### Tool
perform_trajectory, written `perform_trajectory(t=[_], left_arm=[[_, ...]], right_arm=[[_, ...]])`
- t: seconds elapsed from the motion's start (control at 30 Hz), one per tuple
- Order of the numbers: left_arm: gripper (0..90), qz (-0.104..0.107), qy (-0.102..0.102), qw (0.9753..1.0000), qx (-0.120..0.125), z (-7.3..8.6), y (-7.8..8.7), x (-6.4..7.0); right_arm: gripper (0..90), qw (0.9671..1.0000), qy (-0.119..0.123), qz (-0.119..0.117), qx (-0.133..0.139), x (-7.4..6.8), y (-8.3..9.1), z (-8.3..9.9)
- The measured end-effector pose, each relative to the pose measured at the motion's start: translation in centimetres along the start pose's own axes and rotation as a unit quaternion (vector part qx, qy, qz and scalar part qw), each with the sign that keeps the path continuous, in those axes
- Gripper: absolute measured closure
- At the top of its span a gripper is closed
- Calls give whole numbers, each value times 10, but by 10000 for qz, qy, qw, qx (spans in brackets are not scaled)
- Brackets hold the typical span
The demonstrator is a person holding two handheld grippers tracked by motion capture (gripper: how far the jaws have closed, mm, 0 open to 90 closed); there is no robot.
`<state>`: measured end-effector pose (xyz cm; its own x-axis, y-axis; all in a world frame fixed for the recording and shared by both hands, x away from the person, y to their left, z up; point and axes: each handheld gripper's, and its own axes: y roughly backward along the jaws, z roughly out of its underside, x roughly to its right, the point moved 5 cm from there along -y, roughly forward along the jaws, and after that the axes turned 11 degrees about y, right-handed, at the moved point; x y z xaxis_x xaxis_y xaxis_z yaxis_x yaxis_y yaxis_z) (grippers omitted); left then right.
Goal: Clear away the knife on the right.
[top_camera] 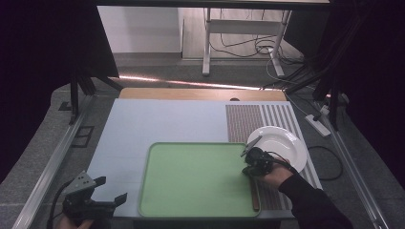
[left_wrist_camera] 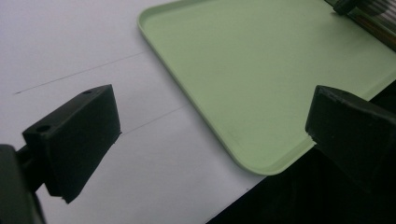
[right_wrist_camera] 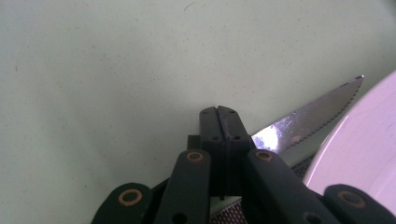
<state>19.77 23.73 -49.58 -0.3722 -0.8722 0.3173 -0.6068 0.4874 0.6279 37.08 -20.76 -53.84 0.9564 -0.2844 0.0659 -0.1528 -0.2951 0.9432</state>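
- Nearest to the person, the left tool (top_camera: 111, 190) hangs at the front left corner of the bench (top_camera: 157, 119), jaws spread wide with nothing between them. From its own view it just looks over the bare pale surface and the near corner of the green tray (left_wrist_camera: 261, 70). Idle, basically.
- A bit further in, the right tool (top_camera: 251, 161) sits at the right edge of the tray (top_camera: 191, 181), jaws pinched tight together. In its own view a serrated knife (right_wrist_camera: 313, 119) runs out from right behind the closed jaws, so I'd say it's clamped on the knife, though the exact contact is hidden.
- The blade (top_camera: 251, 144) pokes up and out toward the white plate (top_camera: 286, 143), tip just beside the plate's rim, over the tray's right edge.
- There's a brown stick-like thing (top_camera: 256, 193) lying along the tray's right edge, can't tell what it is.
- Progress guess: knife is picked up, but not set down anywhere yet. Tray is bare and the plate is too, so placing is what's left.
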Motion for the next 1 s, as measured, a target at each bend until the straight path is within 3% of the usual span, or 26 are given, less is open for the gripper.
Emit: perform_trajectory(t=[0.2,0.5,0.83,1.0], left_arm=[[30,-2,-2,10000,-1,0,0,0],[30,0,11,10000,3,0,0,0],[31,5,27,10000,6,0,0,0],[31,14,37,10000,14,0,0,0]], right_arm=[[849,9999,-28,-2,142,-3,2,-5],[643,9988,-132,109,458,-9,12,-13],[496,9966,-279,157,759,-16,26,-18],[374,9949,-390,157,913,-18,33,-18]])
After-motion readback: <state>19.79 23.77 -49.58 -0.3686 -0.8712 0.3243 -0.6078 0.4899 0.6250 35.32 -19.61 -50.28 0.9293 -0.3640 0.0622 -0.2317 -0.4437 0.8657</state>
